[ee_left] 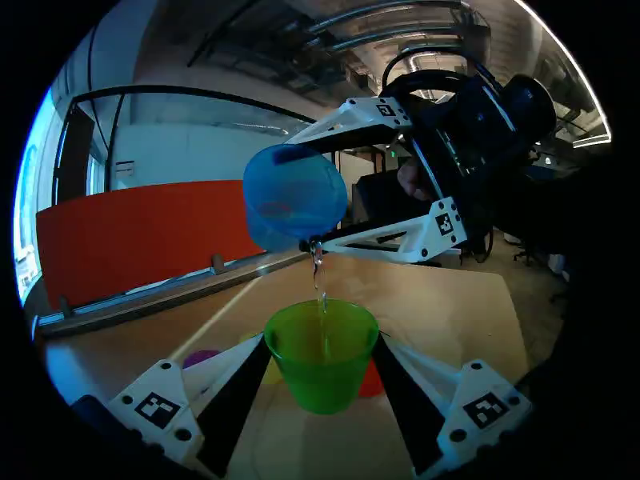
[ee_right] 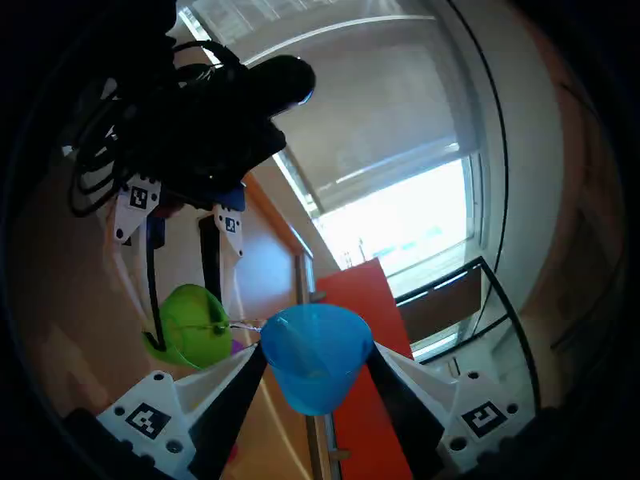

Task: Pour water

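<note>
Over the wooden table, the right gripper clamps the blue cup, tipped on its side directly above the upright green cup, which the left gripper grips; a thin water stream falls between them.

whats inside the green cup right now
A thin stream of water runs into the green cup from the tipped blue cup above it. How much water sits inside cannot be told: the cup's tinted wall hides the level.
</note>
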Motion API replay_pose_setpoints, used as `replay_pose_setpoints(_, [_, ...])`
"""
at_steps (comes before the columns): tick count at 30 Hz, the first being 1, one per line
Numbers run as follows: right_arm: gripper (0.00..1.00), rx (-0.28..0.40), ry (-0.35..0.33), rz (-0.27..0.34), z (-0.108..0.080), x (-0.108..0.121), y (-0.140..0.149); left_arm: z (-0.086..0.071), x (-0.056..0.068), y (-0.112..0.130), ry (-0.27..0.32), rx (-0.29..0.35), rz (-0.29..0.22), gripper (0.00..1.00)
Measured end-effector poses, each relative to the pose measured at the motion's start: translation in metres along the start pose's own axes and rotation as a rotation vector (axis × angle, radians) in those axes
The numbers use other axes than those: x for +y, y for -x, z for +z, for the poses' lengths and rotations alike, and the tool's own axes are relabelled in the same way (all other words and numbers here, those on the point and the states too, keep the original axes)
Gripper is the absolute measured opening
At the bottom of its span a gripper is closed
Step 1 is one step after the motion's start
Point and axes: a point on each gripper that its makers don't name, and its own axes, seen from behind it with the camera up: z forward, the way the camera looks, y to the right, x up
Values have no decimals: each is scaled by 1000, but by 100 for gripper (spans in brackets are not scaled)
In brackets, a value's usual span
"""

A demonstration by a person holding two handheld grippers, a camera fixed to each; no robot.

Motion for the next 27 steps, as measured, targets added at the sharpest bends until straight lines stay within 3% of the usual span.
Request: replay_pose_setpoints(27, [91, -9, 21, -62, 2, 10, 3, 1, 1, -2, -2, 0, 3, 87])
